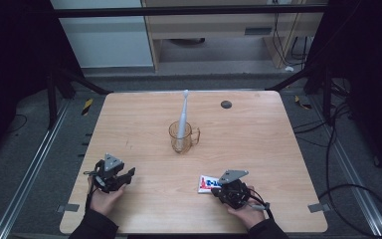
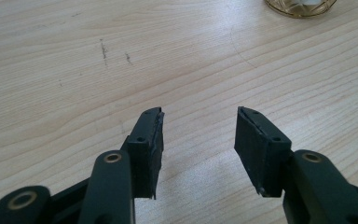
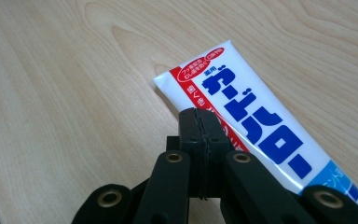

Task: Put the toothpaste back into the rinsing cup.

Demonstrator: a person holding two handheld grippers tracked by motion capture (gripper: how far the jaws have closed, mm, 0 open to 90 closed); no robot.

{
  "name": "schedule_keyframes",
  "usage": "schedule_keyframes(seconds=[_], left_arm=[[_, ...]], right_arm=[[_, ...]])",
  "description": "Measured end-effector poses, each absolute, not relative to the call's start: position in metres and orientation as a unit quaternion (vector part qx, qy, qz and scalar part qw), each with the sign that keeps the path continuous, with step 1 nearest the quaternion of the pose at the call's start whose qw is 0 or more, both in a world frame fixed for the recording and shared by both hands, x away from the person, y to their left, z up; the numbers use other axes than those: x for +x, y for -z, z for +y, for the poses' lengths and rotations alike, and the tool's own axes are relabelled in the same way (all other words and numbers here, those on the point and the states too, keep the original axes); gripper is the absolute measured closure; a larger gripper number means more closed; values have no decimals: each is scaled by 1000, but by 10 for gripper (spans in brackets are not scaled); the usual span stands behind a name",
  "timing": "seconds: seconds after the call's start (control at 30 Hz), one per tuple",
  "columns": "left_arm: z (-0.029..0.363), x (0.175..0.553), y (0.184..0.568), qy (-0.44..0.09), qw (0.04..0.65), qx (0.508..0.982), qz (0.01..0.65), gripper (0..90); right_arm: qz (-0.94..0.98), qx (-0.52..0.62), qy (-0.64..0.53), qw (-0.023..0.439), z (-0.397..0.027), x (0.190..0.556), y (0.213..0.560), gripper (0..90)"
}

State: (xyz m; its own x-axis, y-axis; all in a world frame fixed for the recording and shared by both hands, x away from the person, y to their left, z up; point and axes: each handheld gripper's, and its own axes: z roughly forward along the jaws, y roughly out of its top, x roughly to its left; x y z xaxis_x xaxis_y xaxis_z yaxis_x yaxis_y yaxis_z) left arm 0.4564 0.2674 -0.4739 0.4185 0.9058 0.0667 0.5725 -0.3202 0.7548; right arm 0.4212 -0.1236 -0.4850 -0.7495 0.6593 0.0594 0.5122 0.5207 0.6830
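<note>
A white toothbrush stands upright in an amber glass mug at the middle of the wooden table. The mug's base shows at the top edge of the left gripper view. A white toothpaste tube with red and blue print lies flat near the front right; in the right gripper view the tube runs diagonally. My right gripper hovers over the tube's near edge, jaws pressed together with nothing between them. My left gripper is open over bare wood at the front left.
A small black round disc sits near the table's far edge. Dark curtains, cables and metal rails surround the table. Faint scratches mark the wood ahead of the left gripper.
</note>
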Motion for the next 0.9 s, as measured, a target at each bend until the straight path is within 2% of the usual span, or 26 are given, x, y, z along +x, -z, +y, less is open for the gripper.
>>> schedule_keyframes(seconds=[0.23,0.43,0.63,0.9], left_arm=[[267,457,474,-247,333,775,477,517],[268,457,474,-246,334,774,479,518],[267,457,473,-247,332,774,479,515],[268,457,473,-246,332,774,480,509]], right_arm=[[859,348,-361,106,-125,424,482,900],[819,389,-392,156,-156,429,464,900],[799,432,-369,196,-189,439,465,900],[810,439,-338,192,-205,442,472,900]])
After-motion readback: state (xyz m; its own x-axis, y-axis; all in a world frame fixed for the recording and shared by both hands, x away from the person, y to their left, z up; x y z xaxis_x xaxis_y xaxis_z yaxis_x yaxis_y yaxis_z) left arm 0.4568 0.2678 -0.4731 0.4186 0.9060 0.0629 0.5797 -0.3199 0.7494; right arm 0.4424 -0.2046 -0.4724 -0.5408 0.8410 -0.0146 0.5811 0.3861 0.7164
